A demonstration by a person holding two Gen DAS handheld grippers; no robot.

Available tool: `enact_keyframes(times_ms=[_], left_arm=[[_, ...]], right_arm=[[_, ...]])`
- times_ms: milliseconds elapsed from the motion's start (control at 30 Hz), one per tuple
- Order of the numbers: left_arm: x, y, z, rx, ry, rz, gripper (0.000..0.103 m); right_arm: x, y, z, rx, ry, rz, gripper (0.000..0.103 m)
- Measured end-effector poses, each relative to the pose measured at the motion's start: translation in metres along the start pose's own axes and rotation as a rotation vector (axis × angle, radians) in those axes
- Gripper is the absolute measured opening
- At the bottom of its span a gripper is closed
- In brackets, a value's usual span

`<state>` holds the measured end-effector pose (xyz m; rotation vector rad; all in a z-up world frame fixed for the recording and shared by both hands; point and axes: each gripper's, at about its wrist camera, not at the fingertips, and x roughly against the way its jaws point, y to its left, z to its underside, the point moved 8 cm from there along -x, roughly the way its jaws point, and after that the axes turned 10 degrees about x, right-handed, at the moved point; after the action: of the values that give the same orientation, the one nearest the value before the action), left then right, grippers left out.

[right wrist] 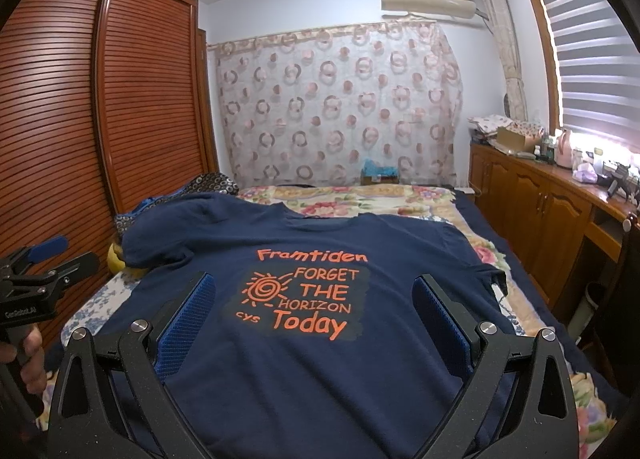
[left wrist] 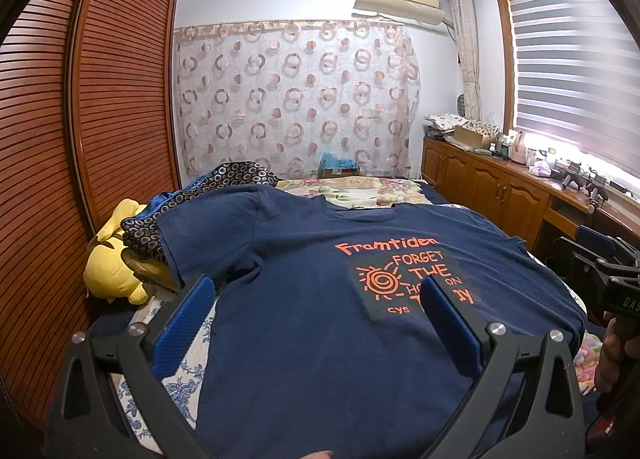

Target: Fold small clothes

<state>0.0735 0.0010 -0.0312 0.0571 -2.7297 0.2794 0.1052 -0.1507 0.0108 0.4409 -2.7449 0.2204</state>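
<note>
2 spread claws, left [left wrist: 318,311] and right [right wrist: 312,309], above flat navy T-shirt [right wrist: 304,371].

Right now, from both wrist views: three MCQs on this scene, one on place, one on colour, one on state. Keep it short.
1. Where does the navy T-shirt lie?
A. on the bed
B. on the cabinet
C. on the floor

2. What colour is the print on its chest?
A. white
B. orange
C. green

3. How do the right tongs stand?
A. shut on a sleeve
B. shut on nothing
C. open over the shirt

Key: 1 A, spread flat, print side up, across the bed. 2 B, the lettering and sun are orange. 3 C, fingers wide apart with nothing between; the left tongs likewise.
</note>
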Motion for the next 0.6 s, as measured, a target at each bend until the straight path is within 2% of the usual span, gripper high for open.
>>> enact_keyframes(times_ms=[600], left_arm=[[-0.0023, 0.0017, 0.0001, 0.000, -0.001, 0.000, 0.103]], right_arm=[[0.0000, 0.0007, 0.0000, 0.000, 0.000, 0.000, 0.101]])
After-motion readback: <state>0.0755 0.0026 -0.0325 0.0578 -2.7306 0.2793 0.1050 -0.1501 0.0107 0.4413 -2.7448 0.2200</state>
